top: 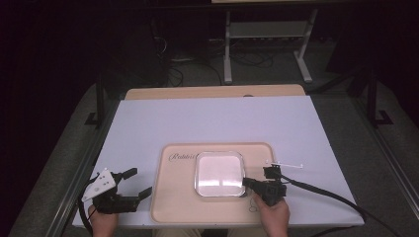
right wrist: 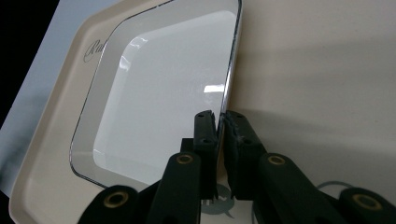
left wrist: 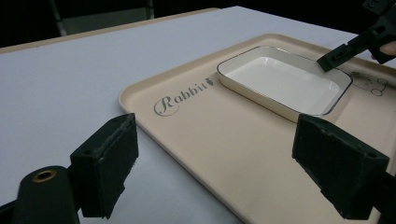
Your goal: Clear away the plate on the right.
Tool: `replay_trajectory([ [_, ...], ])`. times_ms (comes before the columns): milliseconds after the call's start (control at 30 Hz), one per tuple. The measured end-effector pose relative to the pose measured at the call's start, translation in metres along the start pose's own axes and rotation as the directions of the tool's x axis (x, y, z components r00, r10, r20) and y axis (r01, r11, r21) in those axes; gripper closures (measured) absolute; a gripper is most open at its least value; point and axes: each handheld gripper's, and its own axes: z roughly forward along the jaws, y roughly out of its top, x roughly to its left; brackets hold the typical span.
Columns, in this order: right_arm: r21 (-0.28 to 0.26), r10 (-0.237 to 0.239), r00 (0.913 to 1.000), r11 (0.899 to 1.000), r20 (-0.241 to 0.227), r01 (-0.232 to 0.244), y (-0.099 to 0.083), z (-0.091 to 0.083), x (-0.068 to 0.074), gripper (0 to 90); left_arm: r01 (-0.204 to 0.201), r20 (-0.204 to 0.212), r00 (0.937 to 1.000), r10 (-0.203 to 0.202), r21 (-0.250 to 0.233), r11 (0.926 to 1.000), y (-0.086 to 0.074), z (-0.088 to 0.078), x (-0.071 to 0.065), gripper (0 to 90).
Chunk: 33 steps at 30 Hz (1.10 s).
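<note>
The right tool (right wrist: 219, 122) is clamped on the white dish's (top: 220, 173) four-o'clock rim; lifting off the tray (top: 173, 207) remains. The left tool (left wrist: 215, 158) waits with jaws apart at nine o'clock.

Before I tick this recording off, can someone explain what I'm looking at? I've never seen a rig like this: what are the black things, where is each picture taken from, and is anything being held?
There is no robot arm: a person holds a hand-held claw in each hand. The high view looks down on the table. On it lies a beige tray printed "Rabbit", and in the tray sits a white rectangular dish with a dark rim. The other two pictures come from cameras riding on the claws. The left claw hangs open beside the tray, holding nothing. The right claw is shut on the dish's rim, one jaw inside the dish and one outside.
</note>
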Motion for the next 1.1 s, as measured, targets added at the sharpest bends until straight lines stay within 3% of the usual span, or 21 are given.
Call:
replay_trajectory([
  [400, -0.067, -0.072, 0.9974, 0.995, 0.003, 0.072, 0.009, -0.015, -0.002, 67.1, -0.003, 0.0, 1.0, 0.003, 0.006, 1.0, 0.0, 0.001, 0.0, 13.9],
  [667, -0.123, -0.136, 0.9907, 0.983, -0.004, 0.134, 0.021, -0.026, -0.006, 59.5, -0.003, 0.0, 1.0, 0.003, 0.007, 1.0, 0.0, 0.0, 0.0, 13.9],
  [1100, -0.183, -0.243, 0.97, 0.954, -0.012, 0.236, 0.035, -0.039, -0.017, 48.5, -0.003, 0.001, 1.0, 0.003, 0.016, 0.9999, -0.001, 0.002, 0.001, 14.0],
])
